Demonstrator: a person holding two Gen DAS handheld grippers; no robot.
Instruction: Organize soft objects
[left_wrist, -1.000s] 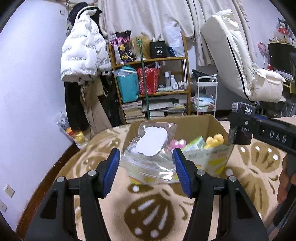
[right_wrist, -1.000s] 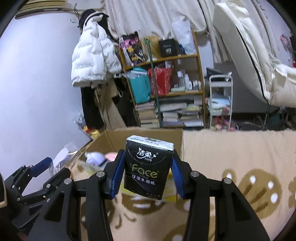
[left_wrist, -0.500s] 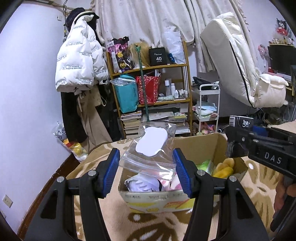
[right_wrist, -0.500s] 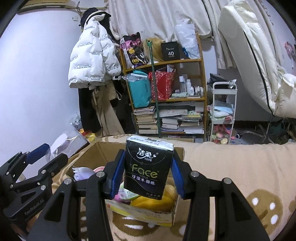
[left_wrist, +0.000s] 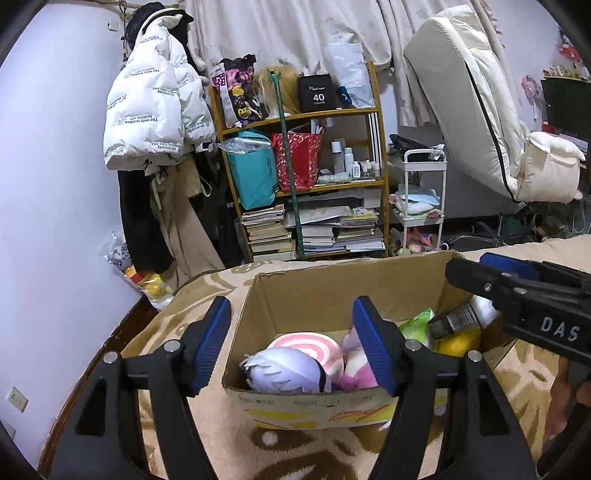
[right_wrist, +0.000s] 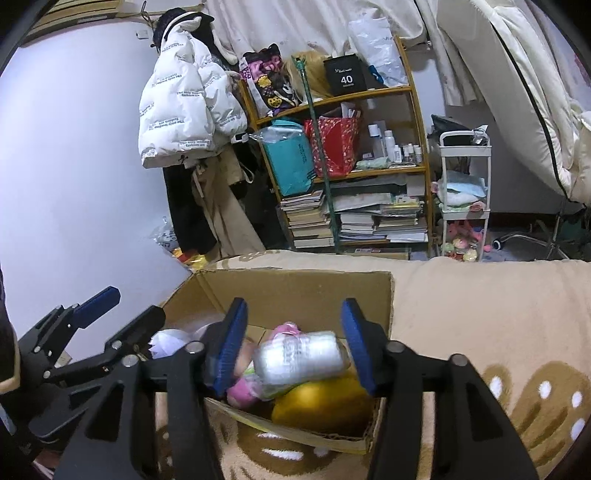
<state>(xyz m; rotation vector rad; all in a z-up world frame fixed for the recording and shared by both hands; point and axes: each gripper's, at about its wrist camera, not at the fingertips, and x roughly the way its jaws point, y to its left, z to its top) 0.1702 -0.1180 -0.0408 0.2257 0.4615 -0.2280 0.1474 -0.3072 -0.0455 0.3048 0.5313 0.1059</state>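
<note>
A cardboard box (left_wrist: 332, 291) stands on a beige patterned blanket (left_wrist: 207, 424) and holds several soft toys: a lilac plush (left_wrist: 284, 373), a pink-and-white round one (left_wrist: 306, 343) and a yellow one (right_wrist: 321, 398). My left gripper (left_wrist: 291, 314) hangs over the box's left part, its jaws opening with nothing between them. My right gripper (right_wrist: 294, 314) is over the right part, jaws opening too. The tissue pack (right_wrist: 299, 356) shows blurred below them, free of the pads, on the yellow plush. I cannot make out the clear pouch for sure.
Behind the box stands a crowded wooden shelf (left_wrist: 306, 177) with books, bags and bottles. White jacket (left_wrist: 151, 110) on the left wall, small white cart (left_wrist: 421, 206), cream recliner (left_wrist: 480, 122) at the right. The blanket (right_wrist: 480, 306) spreads right of the box.
Both grippers moved forward over the box and opened. The clear pouch has left the left jaws and the black tissue pack has dropped from the right jaws into the box.
</note>
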